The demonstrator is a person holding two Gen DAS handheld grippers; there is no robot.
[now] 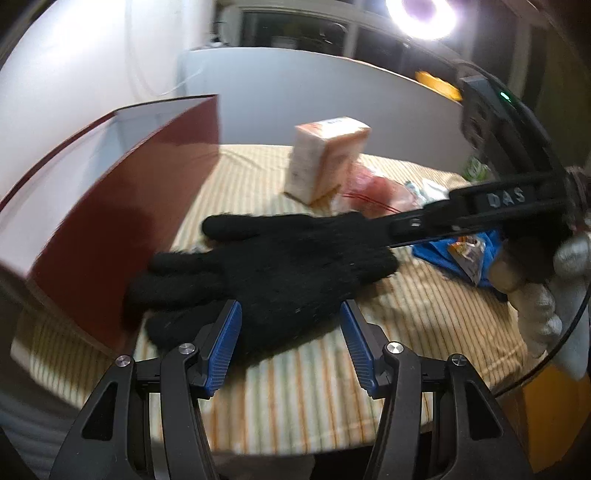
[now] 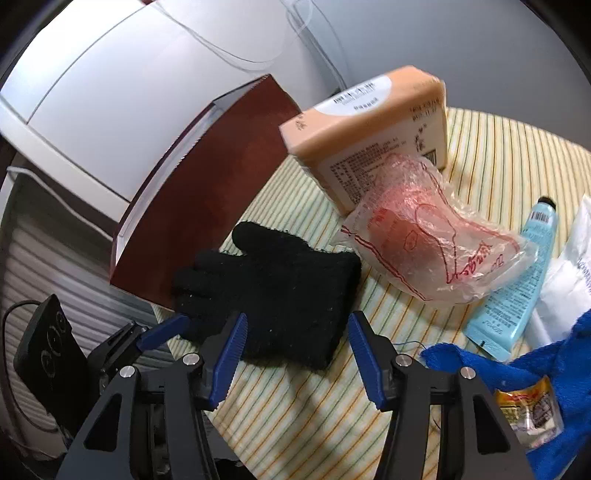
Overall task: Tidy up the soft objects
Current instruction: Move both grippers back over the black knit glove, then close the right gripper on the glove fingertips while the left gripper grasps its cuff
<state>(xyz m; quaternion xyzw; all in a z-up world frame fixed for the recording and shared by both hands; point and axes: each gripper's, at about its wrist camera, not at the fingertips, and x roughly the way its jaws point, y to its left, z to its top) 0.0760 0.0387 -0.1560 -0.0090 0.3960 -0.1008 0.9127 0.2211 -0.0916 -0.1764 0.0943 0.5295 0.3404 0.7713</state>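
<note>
Beside the red box (image 1: 122, 206), both open tongs (image 1: 290, 345) (image 2: 297, 356) flank the black glove (image 1: 266, 273), neither gripping it.

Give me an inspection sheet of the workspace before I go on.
Surface: striped cloth covers the table.
Job's things: black glove lies flat, fingers against the dark red box; blue cloth at the right edge.
Clutter: orange carton, crumpled plastic bag, light blue tube, snack packet.
Grippers: left gripper and right gripper both open, pads clear of the glove.
Cables: thin white wire against the white wall; black cord by the dark device.
Surroundings: bright lamp overhead.
</note>
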